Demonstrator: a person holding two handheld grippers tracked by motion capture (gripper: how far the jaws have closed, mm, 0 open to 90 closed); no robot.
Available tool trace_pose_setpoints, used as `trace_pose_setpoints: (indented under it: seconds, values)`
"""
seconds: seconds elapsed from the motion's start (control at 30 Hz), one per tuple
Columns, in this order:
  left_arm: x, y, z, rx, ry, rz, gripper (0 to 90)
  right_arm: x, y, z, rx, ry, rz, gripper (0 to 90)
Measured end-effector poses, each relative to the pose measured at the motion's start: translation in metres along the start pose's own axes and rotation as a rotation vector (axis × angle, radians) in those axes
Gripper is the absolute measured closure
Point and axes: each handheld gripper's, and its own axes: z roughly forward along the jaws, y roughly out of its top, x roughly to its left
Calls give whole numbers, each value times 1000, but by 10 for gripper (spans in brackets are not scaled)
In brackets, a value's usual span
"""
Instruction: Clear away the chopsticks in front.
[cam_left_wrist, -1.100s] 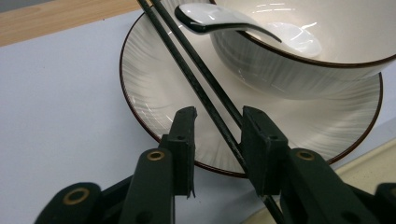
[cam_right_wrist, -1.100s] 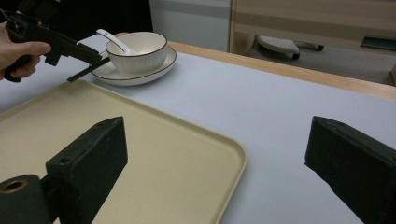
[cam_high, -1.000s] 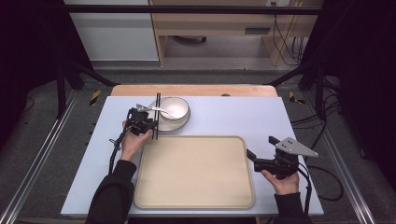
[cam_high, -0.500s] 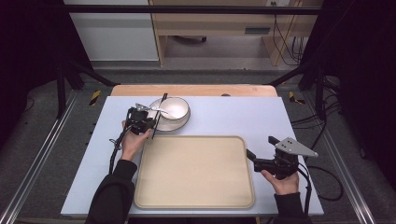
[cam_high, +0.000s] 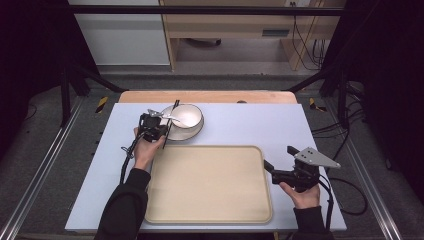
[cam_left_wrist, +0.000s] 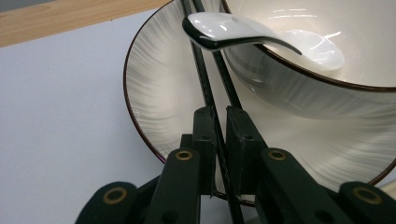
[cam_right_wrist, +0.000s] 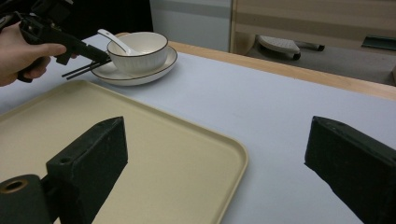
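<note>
Over the plate (cam_left_wrist: 154, 121), the left gripper (cam_left_wrist: 219, 123) pinches the black chopsticks (cam_left_wrist: 205, 88) between its pads, their tips passing under the spoon (cam_left_wrist: 233, 30) resting in the bowl (cam_high: 187, 116); the right gripper (cam_right_wrist: 219, 154) gapes wide beside the tray (cam_high: 210, 185).

My left tong, a matte black two-jaw gripper (cam_left_wrist: 219, 154), has flat rectangular jaw blocks on chunky rounded link arms, each link pinned with a brass-coloured ring rivet. Behind it a thin black cable (cam_high: 125, 162) trails along my forearm. My right tong, a black pistol-shaped gripper (cam_right_wrist: 224, 154), has thick square-ended black pads (cam_right_wrist: 93, 149), one with a small round hole near its base and a brass ring below it. On top of it sits a grey three-cornered plate (cam_high: 315, 157). I wear dark long sleeves (cam_high: 122, 205) down to both wrists.
</note>
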Motion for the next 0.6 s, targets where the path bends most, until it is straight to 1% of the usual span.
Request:
trace_pose_setpoints:
  seconds: [0.1, 0.13, 0.3, 0.43, 0.53, 0.57, 0.6]
  values:
    - [-1, 0, 0, -1, 23, -15, 838, 0, 0, 0, 0, -2, -1, 59]
    - [-1, 0, 0, -2, 34, -14, 845, 0, 0, 0, 1, -2, -3, 59]
    - [0, 0, -1, 0, 37, -16, 848, 0, 0, 0, 4, -1, -4, 59]
    - [1, -1, -3, -9, 30, -30, 851, 0, 0, 0, 4, -1, -6, 59]
    - [3, -2, -7, -16, 26, -35, 852, 0, 0, 0, 5, -3, -7, 59]
    - [6, -3, -12, -21, 27, -44, 853, 1, 0, 1, 5, -3, -5, 59]
    - [6, -3, -12, -21, 27, -44, 852, 1, 0, 1, 5, -3, -5, 59]
